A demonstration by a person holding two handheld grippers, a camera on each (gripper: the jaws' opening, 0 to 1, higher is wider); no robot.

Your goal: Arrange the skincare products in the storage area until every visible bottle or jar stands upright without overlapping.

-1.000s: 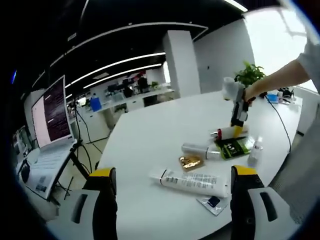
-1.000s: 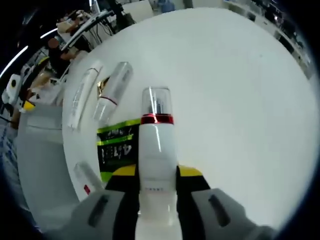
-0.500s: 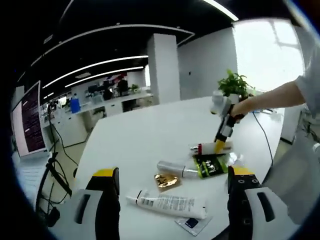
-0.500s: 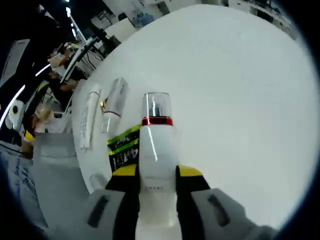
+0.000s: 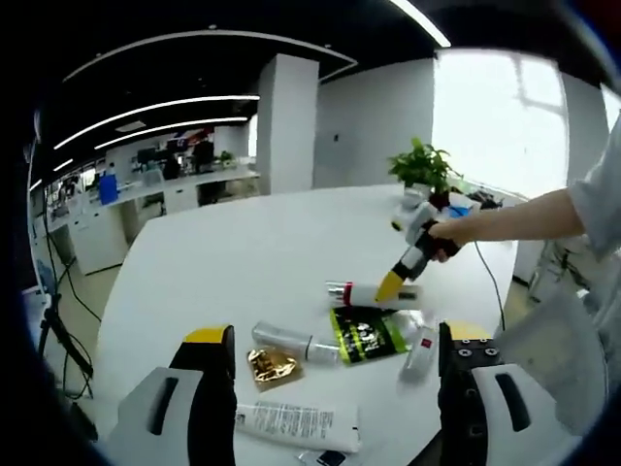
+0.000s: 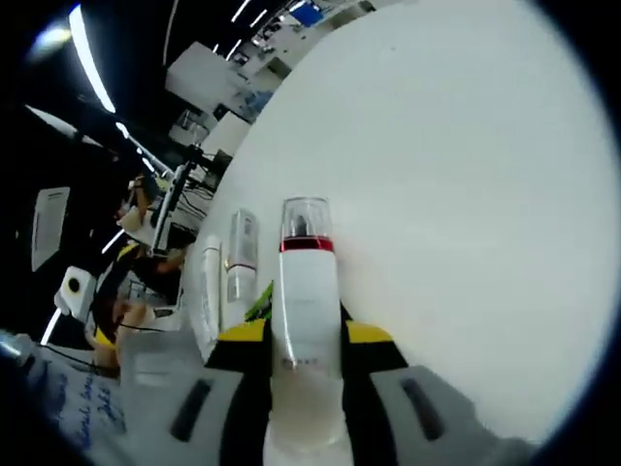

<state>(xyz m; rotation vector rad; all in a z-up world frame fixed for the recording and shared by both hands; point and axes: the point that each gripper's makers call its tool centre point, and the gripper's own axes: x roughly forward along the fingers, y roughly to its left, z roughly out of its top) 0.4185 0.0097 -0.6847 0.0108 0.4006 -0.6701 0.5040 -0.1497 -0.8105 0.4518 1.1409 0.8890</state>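
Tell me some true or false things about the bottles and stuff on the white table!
1. The right gripper has its jaws shut on a white bottle with a red ring. True.
2. The left gripper is holding the white tube. False: its jaws are open and empty, and the tube lies flat on the table.
3. A green packet lies flat on the table. True.
4. The gold packet stands upright. False: it lies flat.

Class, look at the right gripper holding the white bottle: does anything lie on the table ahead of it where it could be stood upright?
Nothing visible does. The right gripper grips the white bottle; the table ahead is bare.
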